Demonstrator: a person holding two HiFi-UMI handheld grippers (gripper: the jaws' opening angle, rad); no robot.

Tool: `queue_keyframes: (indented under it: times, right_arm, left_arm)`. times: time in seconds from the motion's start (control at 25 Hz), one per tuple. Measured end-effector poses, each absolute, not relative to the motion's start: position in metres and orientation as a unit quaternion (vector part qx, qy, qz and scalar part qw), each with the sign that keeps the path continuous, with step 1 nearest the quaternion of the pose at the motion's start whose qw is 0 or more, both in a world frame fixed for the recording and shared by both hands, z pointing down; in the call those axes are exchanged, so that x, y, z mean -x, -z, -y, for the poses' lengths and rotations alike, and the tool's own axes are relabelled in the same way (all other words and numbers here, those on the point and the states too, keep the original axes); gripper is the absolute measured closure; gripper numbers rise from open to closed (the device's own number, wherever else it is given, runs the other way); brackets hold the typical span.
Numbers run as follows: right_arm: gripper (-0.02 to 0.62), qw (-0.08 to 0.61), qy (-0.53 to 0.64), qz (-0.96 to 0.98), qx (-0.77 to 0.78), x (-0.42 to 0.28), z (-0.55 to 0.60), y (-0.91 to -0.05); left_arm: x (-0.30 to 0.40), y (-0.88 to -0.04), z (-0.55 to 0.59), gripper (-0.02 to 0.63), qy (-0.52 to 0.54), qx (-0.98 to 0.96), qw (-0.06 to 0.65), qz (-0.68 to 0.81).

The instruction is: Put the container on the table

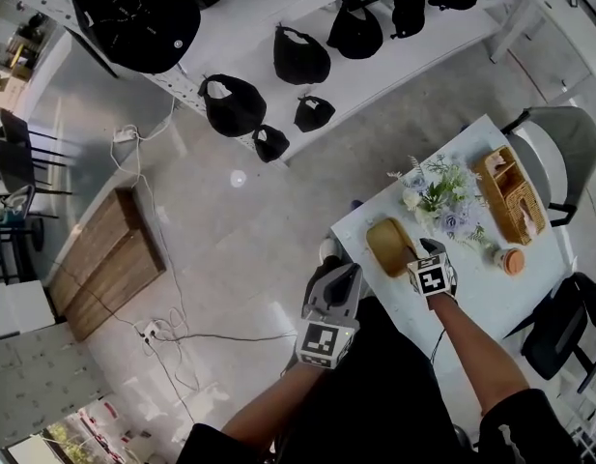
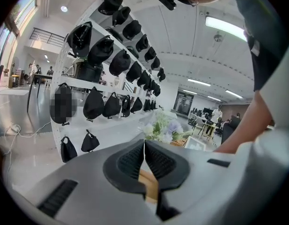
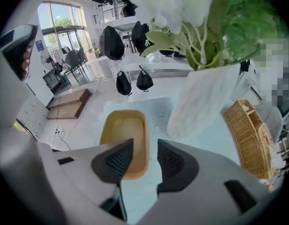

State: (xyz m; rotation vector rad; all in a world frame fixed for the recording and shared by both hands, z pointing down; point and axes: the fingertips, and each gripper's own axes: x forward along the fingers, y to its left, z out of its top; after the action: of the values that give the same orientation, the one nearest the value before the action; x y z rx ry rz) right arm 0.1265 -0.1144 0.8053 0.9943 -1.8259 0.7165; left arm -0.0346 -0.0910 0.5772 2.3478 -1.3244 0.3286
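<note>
On the white speckled table (image 1: 483,280), close to its floor-side edge, lies the container (image 1: 391,246), a shallow tan tray with rounded corners, a smooth matte inside and a thick rolled rim. Just beyond the container stands a white vase (image 3: 205,102) of pale flowers and green leaves, and past the vase a woven wicker basket (image 1: 510,196) with compartments. Bare tabletop shows along the container's vase side and at its near end, while on its other side the table edge drops to glossy grey floor (image 1: 240,259). The right gripper (image 1: 429,251) hangs over the container's near corner on the vase side. Its ribbed black pads (image 3: 120,161) stand apart with nothing clamped; the container's rim and a strip of table show in the gap, and whether a pad touches the rim cannot be told. The left gripper (image 1: 344,276) is off the table, over the floor on the container's open side, with its jaws together at the tips. A tan sliver shows behind its pads (image 2: 132,161), too small to identify.
</note>
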Motion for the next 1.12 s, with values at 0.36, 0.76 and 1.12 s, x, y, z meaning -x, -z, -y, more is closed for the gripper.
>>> queue_keyframes:
  times: [0.36,0.76,1.12]
  right_arm:
    - [0.437,0.387,-0.325,0.738,-0.448,-0.145,0.097,-0.76]
    - [0.462,0.29,-0.33,0.712,-0.548,-0.187,0.078,-0.684]
    - [0.506,0.17,-0.331,0.608,-0.701,-0.265,0.035,-0.6]
  left_arm:
    - [0.024,-0.55,0.069,0.597,-0.116,-0.849,0.188,0.48]
    - [-0.011,-0.524,0.075,0.597,-0.108,-0.883,0.173,0.423]
    - [-0.086,-0.494,0.09,0.597,-0.11,-0.934,0.176,0.29]
